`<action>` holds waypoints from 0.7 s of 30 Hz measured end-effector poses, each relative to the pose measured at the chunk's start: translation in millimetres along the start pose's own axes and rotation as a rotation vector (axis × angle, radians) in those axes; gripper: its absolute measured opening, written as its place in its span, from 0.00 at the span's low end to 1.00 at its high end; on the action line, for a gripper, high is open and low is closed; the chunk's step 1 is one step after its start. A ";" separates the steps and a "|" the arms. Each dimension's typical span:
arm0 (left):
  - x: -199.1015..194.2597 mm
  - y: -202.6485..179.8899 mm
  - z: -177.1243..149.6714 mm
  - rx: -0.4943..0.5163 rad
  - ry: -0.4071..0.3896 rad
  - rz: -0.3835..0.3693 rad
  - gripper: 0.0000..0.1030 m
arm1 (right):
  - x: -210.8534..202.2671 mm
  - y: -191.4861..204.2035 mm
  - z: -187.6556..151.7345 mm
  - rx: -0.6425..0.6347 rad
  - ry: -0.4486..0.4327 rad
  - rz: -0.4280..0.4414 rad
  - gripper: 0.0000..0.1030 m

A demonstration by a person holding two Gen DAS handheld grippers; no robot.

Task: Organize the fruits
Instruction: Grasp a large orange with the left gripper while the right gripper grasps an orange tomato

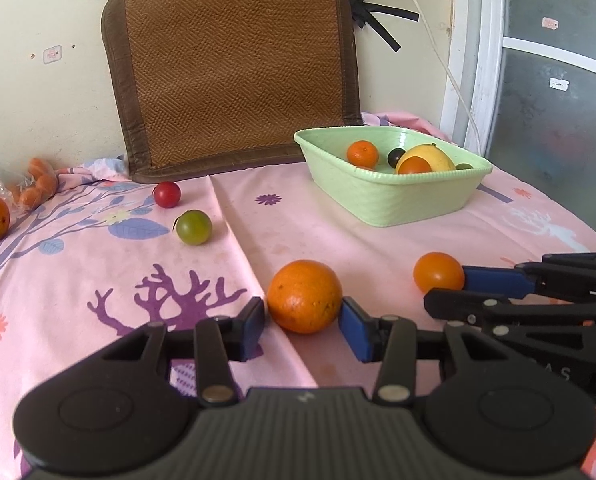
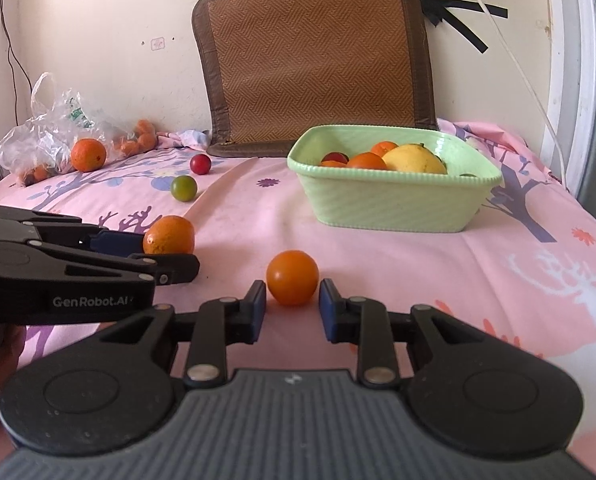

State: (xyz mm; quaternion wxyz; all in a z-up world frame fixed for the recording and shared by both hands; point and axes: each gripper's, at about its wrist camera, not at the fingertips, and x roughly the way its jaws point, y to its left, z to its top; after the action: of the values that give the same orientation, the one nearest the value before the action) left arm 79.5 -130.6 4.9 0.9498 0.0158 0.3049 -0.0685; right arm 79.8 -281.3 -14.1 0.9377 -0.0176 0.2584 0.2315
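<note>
The left claw (image 1: 303, 326) stands low in the middle of the left wrist view, and a big orange (image 1: 304, 296) lies between its blue pads. The right pad seems to touch the peel, but a thin gap shows at the left pad, so the claw is open around the fruit and does not grip it. The right claw (image 2: 292, 310) is at the lower middle of the right wrist view. It is also open, with a small orange tomato (image 2: 293, 277) between its pads and a gap on both sides. Both fruits rest on the pink cloth (image 1: 318, 220) of the table. The green basket (image 2: 390, 204) stands at the upper right of the frame and holds a yellow fruit (image 2: 414, 158) and some small orange ones. A green tomato (image 1: 194, 227) and a red tomato (image 1: 167, 194) lie apart at the left of the middle.
</note>
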 end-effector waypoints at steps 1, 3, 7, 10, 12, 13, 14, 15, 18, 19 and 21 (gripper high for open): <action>0.0 -0.1 -0.1 0.001 0.000 0.001 0.41 | 0.0 0.1 0.0 0.000 0.000 0.000 0.31; -0.2 -0.3 -0.3 0.003 0.000 0.002 0.41 | 0.0 0.4 0.0 0.001 0.000 -0.001 0.31; -0.1 -0.8 -0.3 0.003 0.000 0.002 0.42 | -0.1 0.8 0.0 0.001 0.000 0.000 0.33; 0.0 -0.9 -0.3 0.005 0.000 0.003 0.42 | -0.5 1.7 0.0 -0.001 -0.001 0.003 0.36; 0.0 -1.1 -0.3 0.004 0.000 0.003 0.44 | -0.5 1.9 0.1 -0.004 -0.001 0.003 0.36; 0.0 -1.2 -0.3 0.005 0.000 0.003 0.44 | -0.6 1.9 0.0 -0.004 -0.002 0.003 0.36; 0.1 -1.3 -0.3 0.004 0.000 0.004 0.44 | -0.5 1.7 0.1 -0.004 -0.002 0.003 0.36; 0.0 -1.3 -0.3 0.004 0.000 0.004 0.44 | -0.5 1.8 0.0 -0.003 -0.002 0.004 0.36; 0.1 -1.6 -0.3 0.003 0.000 0.004 0.45 | -0.5 2.0 -0.1 -0.004 -0.002 0.003 0.36; 0.1 -1.6 -0.3 0.003 0.000 0.004 0.45 | -0.4 2.0 -0.2 -0.003 -0.002 0.003 0.36; 0.1 -1.7 -0.4 0.004 0.000 0.005 0.45 | -0.4 2.3 -0.3 -0.003 -0.002 0.002 0.36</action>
State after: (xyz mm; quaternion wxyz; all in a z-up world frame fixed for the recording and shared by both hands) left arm 79.1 -132.2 4.5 0.9499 0.0183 0.3046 -0.0669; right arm 78.3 -279.5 -14.0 0.9377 -0.0184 0.2572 0.2330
